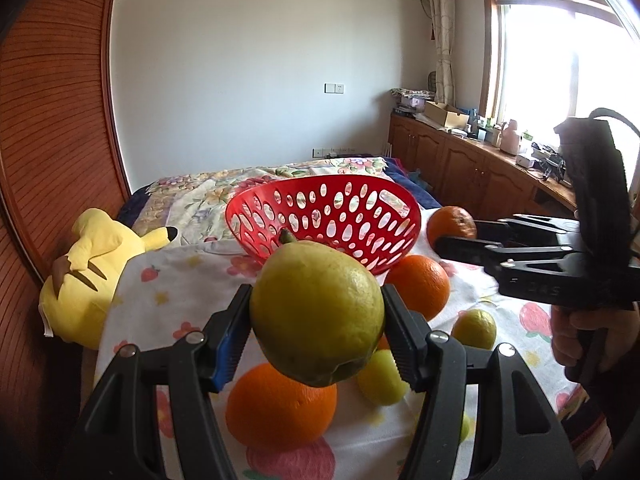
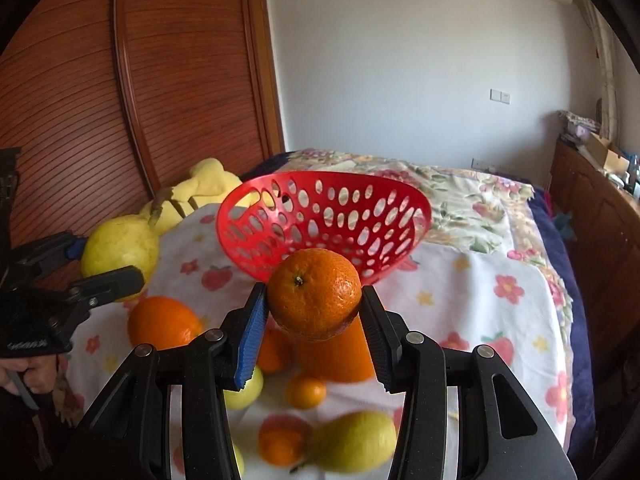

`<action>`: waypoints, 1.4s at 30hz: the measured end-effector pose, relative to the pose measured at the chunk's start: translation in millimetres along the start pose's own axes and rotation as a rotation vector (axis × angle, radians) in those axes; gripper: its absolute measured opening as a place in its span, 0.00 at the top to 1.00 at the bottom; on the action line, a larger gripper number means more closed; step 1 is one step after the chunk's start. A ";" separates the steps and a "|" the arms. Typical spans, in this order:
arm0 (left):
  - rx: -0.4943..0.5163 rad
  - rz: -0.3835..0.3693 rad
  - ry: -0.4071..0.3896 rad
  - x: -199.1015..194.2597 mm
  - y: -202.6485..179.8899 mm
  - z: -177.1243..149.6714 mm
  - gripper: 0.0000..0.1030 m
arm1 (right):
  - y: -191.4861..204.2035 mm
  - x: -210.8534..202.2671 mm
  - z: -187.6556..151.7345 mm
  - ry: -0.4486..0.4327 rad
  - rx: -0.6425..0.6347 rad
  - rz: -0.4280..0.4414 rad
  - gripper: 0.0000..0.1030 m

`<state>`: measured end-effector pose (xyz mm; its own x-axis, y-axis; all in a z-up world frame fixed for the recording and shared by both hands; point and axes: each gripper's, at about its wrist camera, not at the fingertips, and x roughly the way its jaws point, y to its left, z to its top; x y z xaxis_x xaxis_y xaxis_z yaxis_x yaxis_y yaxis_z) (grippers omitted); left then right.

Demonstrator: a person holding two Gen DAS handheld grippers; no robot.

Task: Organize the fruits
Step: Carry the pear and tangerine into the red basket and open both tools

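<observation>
My left gripper [image 1: 318, 312] is shut on a yellow-green pear [image 1: 316, 308], held above the cloth in front of the red perforated basket [image 1: 324, 216]. My right gripper [image 2: 314, 300] is shut on a small orange [image 2: 314, 292], held just before the basket [image 2: 320, 220]. The basket looks empty. In the right wrist view the left gripper [image 2: 108, 268] and its pear [image 2: 120, 246] are at the left. In the left wrist view the right gripper [image 1: 456, 236] and its orange [image 1: 450, 222] are at the right. Oranges [image 1: 280, 404] [image 1: 418, 284] and small yellow-green fruits [image 1: 474, 328] lie on the cloth.
A yellow plush toy [image 1: 84, 276] lies left of the white strawberry-print cloth [image 1: 180, 280]. A flowered bedspread [image 2: 460, 192] lies behind the basket. A wooden wardrobe [image 2: 120, 100] stands at the left, low cabinets [image 1: 460, 160] at the right.
</observation>
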<state>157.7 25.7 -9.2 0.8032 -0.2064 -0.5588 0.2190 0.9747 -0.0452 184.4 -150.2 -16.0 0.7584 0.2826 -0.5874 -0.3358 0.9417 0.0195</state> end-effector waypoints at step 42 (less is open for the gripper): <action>0.071 -0.014 0.164 123.6 -8.0 41.5 0.39 | -38.7 42.1 32.3 0.031 -0.005 0.050 0.52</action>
<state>278.3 -11.2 -43.5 0.7002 -0.1973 -0.6861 0.2729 0.9620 0.0019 247.4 -168.8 -15.3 0.7225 0.3236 -0.6109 -0.3758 0.9256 0.0458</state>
